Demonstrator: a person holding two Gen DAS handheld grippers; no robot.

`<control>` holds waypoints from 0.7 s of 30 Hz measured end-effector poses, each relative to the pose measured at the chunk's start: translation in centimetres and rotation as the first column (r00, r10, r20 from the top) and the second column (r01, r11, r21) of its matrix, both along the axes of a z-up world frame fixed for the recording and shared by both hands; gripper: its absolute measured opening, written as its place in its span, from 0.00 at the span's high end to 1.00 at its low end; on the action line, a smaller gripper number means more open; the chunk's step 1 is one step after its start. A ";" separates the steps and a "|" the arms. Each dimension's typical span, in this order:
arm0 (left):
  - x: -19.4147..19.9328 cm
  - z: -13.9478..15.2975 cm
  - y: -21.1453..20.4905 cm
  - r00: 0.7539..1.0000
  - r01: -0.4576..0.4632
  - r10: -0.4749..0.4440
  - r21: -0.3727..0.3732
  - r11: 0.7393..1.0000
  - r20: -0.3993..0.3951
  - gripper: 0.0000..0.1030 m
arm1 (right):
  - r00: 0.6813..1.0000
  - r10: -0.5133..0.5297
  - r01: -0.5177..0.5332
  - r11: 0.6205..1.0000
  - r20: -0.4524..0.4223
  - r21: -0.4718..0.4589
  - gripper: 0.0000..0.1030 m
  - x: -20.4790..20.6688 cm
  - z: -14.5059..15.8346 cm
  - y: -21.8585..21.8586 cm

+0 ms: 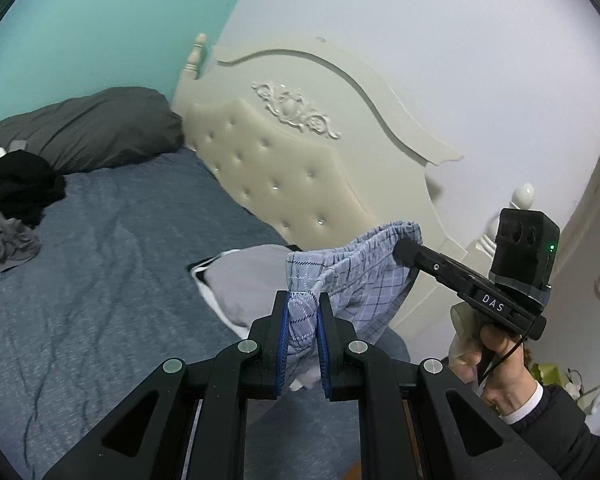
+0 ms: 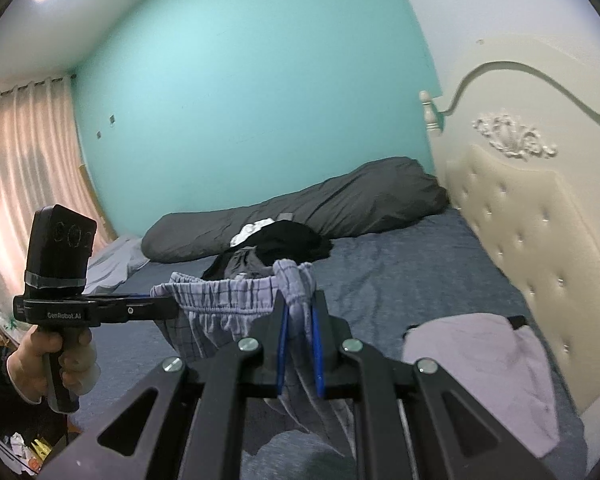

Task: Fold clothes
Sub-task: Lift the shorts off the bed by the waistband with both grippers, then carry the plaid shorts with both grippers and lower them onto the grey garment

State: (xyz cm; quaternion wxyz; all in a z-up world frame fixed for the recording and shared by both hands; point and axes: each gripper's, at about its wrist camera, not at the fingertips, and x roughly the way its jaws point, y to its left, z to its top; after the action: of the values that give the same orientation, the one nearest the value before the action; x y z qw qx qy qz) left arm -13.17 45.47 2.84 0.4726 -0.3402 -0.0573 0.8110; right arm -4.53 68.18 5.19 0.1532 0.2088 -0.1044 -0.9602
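The plaid shorts (image 1: 364, 280) hang in the air above the blue-sheeted bed (image 1: 112, 280), their waistband stretched roughly level between the two tools, the fabric dropping below it. The left gripper (image 1: 303, 344) pinches one bunched end of the waistband; the right gripper (image 2: 300, 344) pinches the other end. Bare sheet lies open below and leftward (a dark clothes pile (image 1: 16, 192) sits far off), while the cream headboard (image 1: 284, 168) bounds the right, beside a grey garment (image 1: 244, 280).
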 end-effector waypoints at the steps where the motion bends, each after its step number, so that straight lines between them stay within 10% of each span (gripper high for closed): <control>1: 0.1 0.0 0.7 1.000 0.007 -0.007 0.000 1.000 0.001 0.87 | 1.000 -0.008 0.008 1.000 0.000 0.001 0.90 0.3 0.0 0.6; 21: 3.4 -1.4 13.1 0.991 0.131 -0.131 -0.040 0.991 0.014 0.87 | 0.990 -0.138 0.138 0.990 0.018 -0.019 0.90 5.7 -1.7 12.7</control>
State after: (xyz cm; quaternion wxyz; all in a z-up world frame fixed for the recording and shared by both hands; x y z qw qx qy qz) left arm -9.77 58.54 1.39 0.5175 -0.3571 -0.0210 0.7773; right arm 1.17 80.90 3.51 0.0876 0.2075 -0.1298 -0.9656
